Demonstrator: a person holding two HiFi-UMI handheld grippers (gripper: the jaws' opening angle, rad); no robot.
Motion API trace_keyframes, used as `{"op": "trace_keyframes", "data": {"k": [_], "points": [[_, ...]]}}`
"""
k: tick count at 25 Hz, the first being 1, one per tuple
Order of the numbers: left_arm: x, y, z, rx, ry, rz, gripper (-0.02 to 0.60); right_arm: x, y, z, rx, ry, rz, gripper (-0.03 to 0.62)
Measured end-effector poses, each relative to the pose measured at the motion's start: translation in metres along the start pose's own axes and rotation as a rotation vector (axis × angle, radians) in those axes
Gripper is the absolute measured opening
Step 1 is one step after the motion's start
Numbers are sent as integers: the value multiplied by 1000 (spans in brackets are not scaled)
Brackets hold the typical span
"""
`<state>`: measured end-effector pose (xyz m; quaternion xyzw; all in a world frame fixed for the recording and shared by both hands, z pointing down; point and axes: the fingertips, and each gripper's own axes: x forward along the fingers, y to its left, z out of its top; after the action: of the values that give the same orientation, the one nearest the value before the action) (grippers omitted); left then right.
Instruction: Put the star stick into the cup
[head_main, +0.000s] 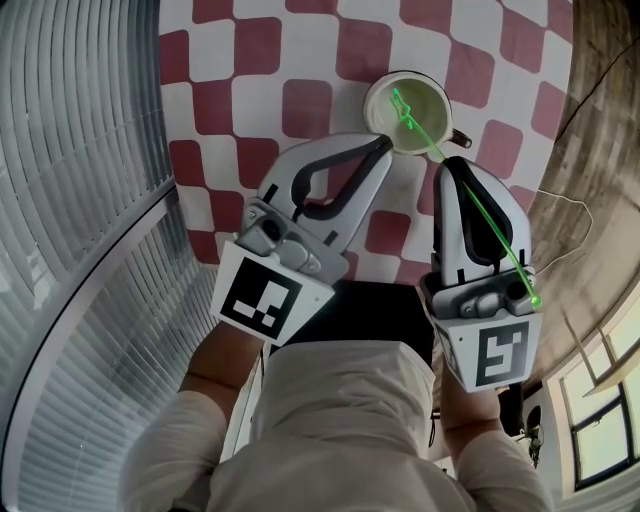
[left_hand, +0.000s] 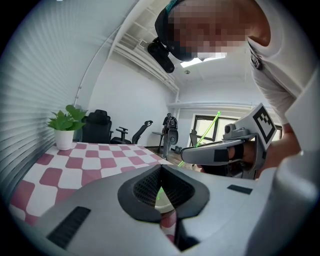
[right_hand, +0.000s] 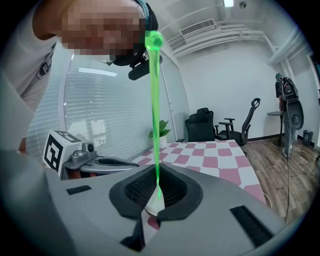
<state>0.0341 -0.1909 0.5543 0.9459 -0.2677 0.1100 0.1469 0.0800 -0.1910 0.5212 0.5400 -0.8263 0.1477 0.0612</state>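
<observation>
A white cup (head_main: 428, 96) with a handle at its right stands on the red-and-white checked table (head_main: 260, 45). The thin green star stick (head_main: 480, 215) slants out of the cup, its star end (head_main: 403, 113) inside and its ball end (head_main: 535, 298) back over my right gripper. My right gripper (head_main: 452, 163) is shut on the stick just outside the cup's near rim. In the right gripper view the stick (right_hand: 155, 115) rises steeply from between the pads. My left gripper (head_main: 384, 148) has its jaws together, tips by the cup's near left rim with nothing seen between them.
Window blinds (head_main: 70, 200) run along the table's left side. A small potted plant (left_hand: 65, 131) stands at the table's far end. Office chairs (right_hand: 207, 125) and an exercise machine (left_hand: 170, 132) stand beyond on the wooden floor. A thin cable (head_main: 572, 222) lies right of the table.
</observation>
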Motion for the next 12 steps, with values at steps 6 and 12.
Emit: {"op": "trace_keyframes", "data": {"k": [6,12], "points": [[2,3,-6,-8,1,0,31,5,-2,-8,13,16,-4,38],[-1,2,0,-7,13,3,31,-1,1,-12,25,36,1,38]]}}
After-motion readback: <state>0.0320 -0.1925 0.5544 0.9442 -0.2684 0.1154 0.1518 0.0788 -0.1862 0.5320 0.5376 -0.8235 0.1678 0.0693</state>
